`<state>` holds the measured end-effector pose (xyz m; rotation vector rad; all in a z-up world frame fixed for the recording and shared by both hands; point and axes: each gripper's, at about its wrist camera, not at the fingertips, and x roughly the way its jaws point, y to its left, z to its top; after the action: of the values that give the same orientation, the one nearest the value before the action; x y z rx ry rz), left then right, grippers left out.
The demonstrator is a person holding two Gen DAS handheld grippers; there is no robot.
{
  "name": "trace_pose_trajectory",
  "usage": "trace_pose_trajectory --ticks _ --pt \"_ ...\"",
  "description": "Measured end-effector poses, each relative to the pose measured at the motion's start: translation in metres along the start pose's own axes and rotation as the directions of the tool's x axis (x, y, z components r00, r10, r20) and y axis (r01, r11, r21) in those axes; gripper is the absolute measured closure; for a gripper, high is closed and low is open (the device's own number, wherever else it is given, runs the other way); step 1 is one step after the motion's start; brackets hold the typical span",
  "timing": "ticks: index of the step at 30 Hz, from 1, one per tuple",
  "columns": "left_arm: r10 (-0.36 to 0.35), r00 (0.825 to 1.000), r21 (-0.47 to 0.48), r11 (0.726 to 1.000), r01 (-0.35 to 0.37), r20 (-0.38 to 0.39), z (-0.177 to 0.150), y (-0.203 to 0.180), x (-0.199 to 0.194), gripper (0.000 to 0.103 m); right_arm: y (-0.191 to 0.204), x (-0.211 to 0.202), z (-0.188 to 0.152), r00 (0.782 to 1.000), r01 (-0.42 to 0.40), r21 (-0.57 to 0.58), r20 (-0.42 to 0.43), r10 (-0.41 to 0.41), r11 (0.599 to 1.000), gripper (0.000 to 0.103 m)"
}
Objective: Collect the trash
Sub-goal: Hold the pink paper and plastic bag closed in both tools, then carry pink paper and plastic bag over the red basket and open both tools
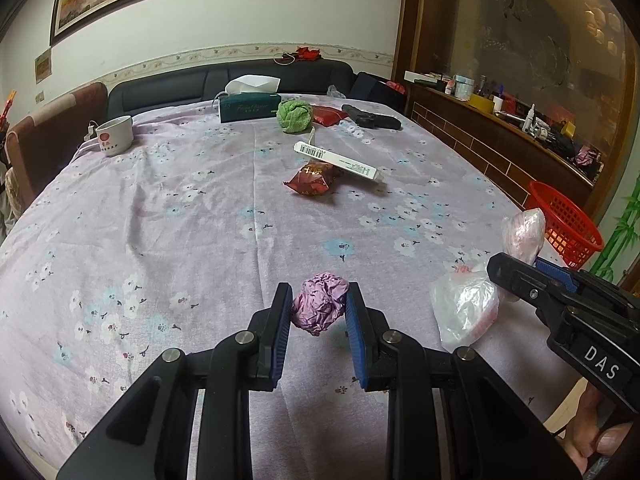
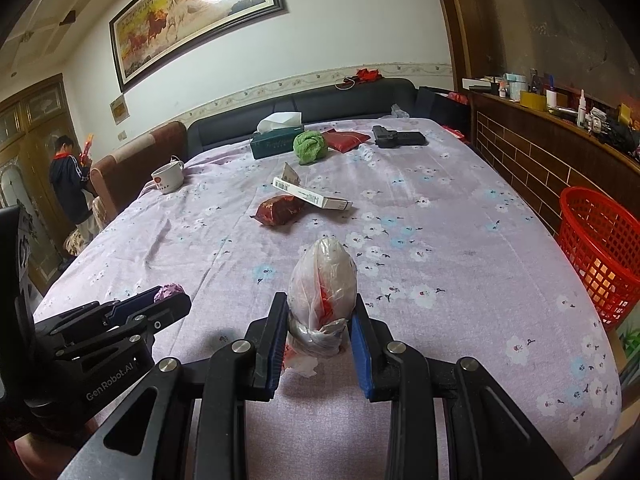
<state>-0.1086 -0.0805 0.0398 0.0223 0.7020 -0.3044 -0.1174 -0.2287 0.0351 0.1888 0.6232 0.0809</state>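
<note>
Seen from above the near edge of a table under a lilac floral tablecloth (image 1: 160, 220), two handheld grippers each carry a piece of trash. The left gripper (image 1: 319, 312) is clamped on a crumpled ball of purple paper (image 1: 320, 306), its blue-padded fingers (image 1: 282, 320) narrowed to the ball's width and pressing both sides; the ball looks lifted just clear of the cloth. The paper should be very light and springy, likely to dent under pressure, so a hold across its middle suits it. The right gripper (image 2: 320, 332) is closed on a clear plastic bag (image 2: 324, 276) marked with red, pinched at the twisted neck while the puffed body stands up at twelve o'clock. The film looks thin, slippery and nearly weightless, so the bunched neck seems the safest place to hold it. Farther up the table at twelve o'clock lie a dark red snack wrapper (image 1: 312, 180) and a slim white carton (image 1: 336, 159) resting on it, both apparently still to collect. A red mesh basket (image 2: 600, 248) stands off the table's edge at about three o'clock, probably where the trash goes.
</note>
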Motion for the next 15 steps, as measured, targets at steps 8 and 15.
trace_pose_trajectory --ticks 8,15 --pt "0.0 1.0 -0.003 1.0 0.0 -0.002 -0.0013 0.0013 0.0003 0.078 -0.0001 0.0009 -0.002 1.0 0.001 -0.001 -0.003 -0.001 1.0 0.071" --pt "-0.001 1.0 -0.003 1.0 0.001 -0.003 -0.0017 0.0014 0.0011 0.078 -0.0001 0.0024 -0.0027 1.0 0.001 -0.001 -0.007 -0.001 1.0 0.071"
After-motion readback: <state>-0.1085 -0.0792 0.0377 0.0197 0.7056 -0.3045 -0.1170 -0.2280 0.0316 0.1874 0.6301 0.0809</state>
